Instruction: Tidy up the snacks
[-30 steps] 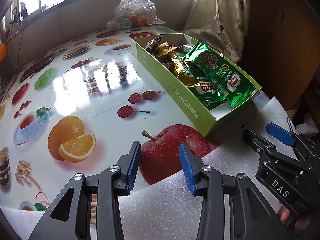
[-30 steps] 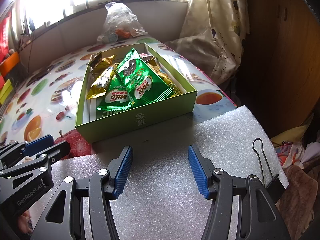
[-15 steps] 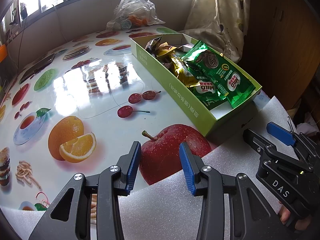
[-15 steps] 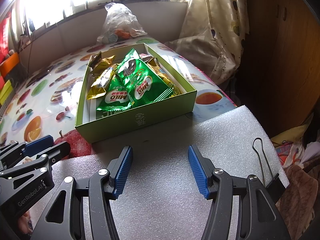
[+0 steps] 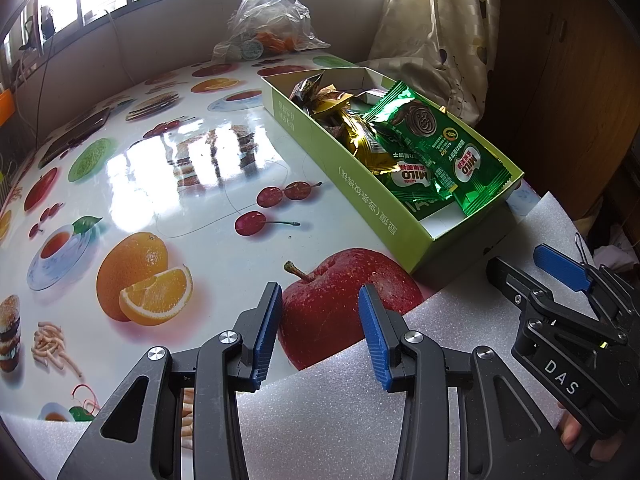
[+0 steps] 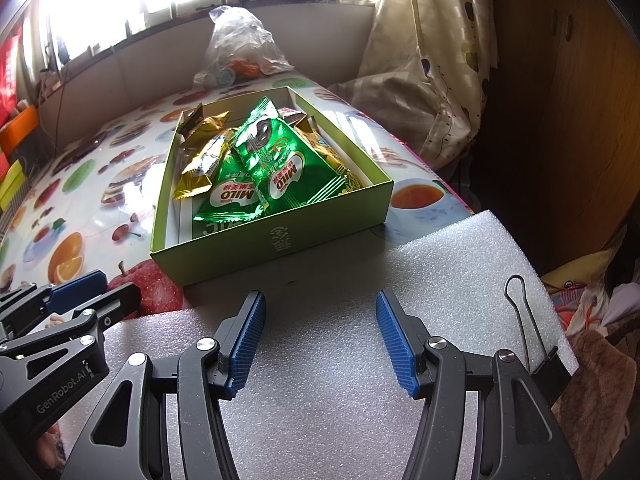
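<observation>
While both grippers hang empty above the foam sheet [image 6: 360, 360], the snacks are seen gathered in the green box [image 6: 280, 240].

Green Milo packets [image 6: 288, 168] and gold packets [image 6: 200, 168] are piled inside the box, which rests on the fruit-printed counter [image 5: 160, 200] with its near end touching the sheet. No loose snack is seen on the counter, so the gathering is judged largely done; only neatening of the overlapped packets may remain. The long axis of the box is seen running from the grippers toward the window, and the Milo packets lie roughly along it, their lettering upside down to the cameras. The fingers of the left gripper [image 5: 320, 336] and right gripper [image 6: 320, 340] are parted, with nothing held between them.
</observation>
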Tool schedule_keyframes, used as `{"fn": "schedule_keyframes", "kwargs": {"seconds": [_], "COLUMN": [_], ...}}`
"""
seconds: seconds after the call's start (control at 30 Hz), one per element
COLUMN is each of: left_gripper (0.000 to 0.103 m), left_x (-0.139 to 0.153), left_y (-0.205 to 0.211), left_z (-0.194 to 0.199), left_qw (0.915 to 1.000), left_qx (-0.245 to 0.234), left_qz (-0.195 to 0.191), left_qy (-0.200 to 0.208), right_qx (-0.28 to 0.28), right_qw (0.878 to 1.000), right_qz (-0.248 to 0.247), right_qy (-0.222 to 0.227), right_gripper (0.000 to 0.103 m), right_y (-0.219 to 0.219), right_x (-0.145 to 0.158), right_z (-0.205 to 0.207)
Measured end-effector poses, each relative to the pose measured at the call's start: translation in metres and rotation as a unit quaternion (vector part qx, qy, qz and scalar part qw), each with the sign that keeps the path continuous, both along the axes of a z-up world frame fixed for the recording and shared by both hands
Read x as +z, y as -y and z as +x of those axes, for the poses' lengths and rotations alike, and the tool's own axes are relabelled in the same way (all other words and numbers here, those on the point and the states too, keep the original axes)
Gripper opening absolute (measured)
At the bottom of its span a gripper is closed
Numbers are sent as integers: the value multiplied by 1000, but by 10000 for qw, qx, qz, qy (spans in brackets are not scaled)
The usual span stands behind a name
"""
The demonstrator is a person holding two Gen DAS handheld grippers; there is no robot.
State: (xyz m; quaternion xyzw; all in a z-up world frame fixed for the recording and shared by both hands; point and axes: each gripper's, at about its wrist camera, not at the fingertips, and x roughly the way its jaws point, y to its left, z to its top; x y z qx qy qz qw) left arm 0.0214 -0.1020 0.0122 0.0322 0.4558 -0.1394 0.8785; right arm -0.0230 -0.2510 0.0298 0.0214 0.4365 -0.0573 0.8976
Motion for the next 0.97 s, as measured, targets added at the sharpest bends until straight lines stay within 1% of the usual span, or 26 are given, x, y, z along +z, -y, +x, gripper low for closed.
{"fn": "schedule_keyframes", "kwargs": {"seconds": [0.97], "left_gripper": [41], "left_x": [2], "left_y": [-1], "left_z": [1], "left_qw": [10000], "left_qx": [5], "left_qz": [-13], "left_qy": [7], "right_qx": [3], "right_qw": [10000], "right_qz": [-1], "right_qy": [9], "right_gripper": [58], "right_y": [0], "right_x": [-1], "right_z": [-1]}}
